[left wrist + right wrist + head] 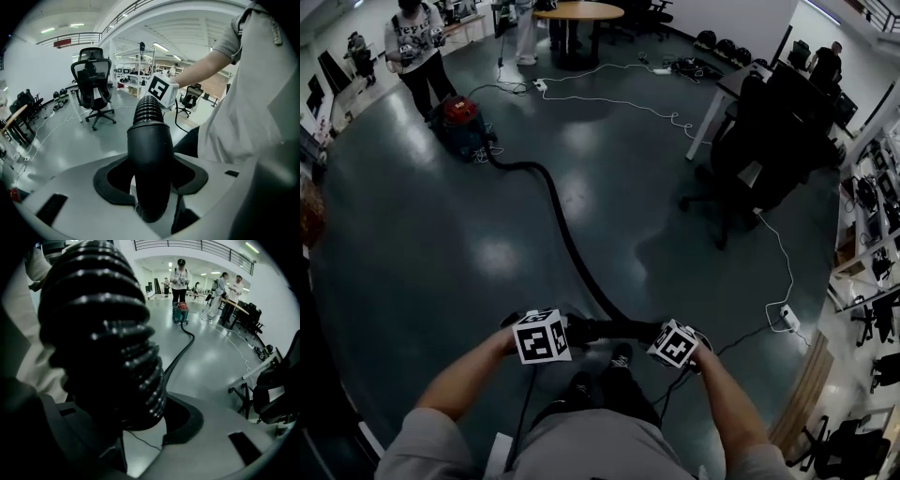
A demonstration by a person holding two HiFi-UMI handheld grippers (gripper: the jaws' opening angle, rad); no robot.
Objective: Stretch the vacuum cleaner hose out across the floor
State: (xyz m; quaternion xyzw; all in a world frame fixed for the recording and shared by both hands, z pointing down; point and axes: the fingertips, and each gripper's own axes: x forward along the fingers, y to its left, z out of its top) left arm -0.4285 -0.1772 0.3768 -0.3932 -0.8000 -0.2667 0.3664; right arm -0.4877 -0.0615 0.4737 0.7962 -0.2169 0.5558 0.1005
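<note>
Hose [567,234], 1 only, black & ribbed. It leaves the front of the vac [461,122], bends on the floor [441,262] just beside it, then runs in one long line away from the vac toward us. The end farthest from the vac is lifted off the floor in our 2 tools.

Left tool [150,187] is clamped on the smooth cuff [149,154] at the very end of the hose, farthest from the vac. The cuff sits btwn the jaws, w/ the ribs starting just past them. Right tool [123,420] is clamped on the ribbed part, a bit nearer the vac along the hose, and the ribs fill the gap btwn its jaws. In the head view the 2 marker cubes sit side by side w/ the hose bridging them.

Containers: only the vac counts as one. It's 1 canister, red top on a teal body, and we can't see inside it.

Counts:
- 1 vac, 1 hose, 2 tools.
- 1 person [414,42] standing right behind the vac.
- At least 2 more people [221,284] by the round worktop [578,11], which is beyond the vac and off to its side.
- 1 white cable [656,111] snaking over the floor from near the vac toward a black office chair [750,159] well apart from it.
- 1 power strip [787,319] farther from the vac than the chair.
</note>
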